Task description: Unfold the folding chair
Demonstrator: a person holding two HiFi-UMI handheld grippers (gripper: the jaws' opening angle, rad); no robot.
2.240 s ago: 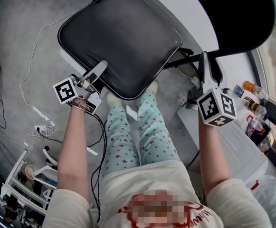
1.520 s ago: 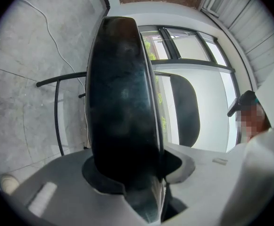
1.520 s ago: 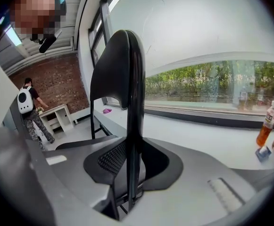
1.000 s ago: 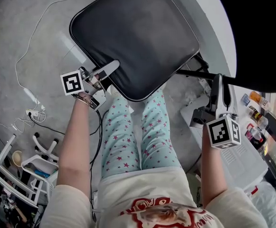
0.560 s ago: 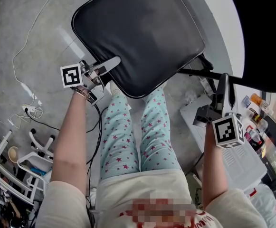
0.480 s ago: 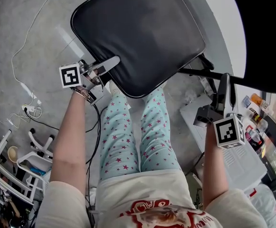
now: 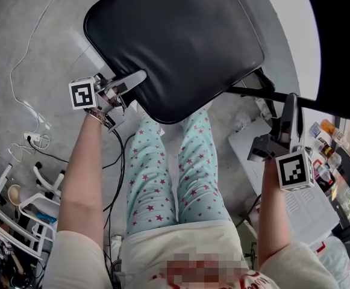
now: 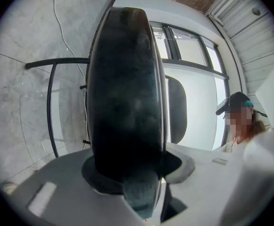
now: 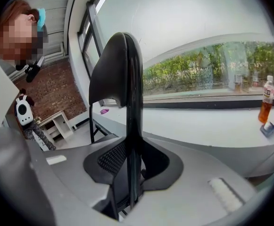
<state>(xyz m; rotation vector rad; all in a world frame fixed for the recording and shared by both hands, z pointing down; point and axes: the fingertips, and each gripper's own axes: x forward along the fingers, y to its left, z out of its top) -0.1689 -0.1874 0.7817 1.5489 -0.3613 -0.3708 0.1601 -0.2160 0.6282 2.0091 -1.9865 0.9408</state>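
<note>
Both jaws clamped: left gripper [image 7: 131,79] on face-up seat [image 7: 175,41], right gripper [image 7: 291,107] on backrest [image 7: 340,41].

- Head view: from above the person's legs, facing steeply down. The chair seat [image 7: 175,41] fills the upper frame, with the left tool [image 7: 132,79] mid-left and the right tool [image 7: 291,104] mid-right.
- Left tool view: very close, looking level along the seat's edge.
- Right tool view: close, edge-on to the chair backrest [image 9: 120,74], with a window [image 9: 212,69] beyond.
- Head and left views share the seat; head and right views share the backrest.
</note>
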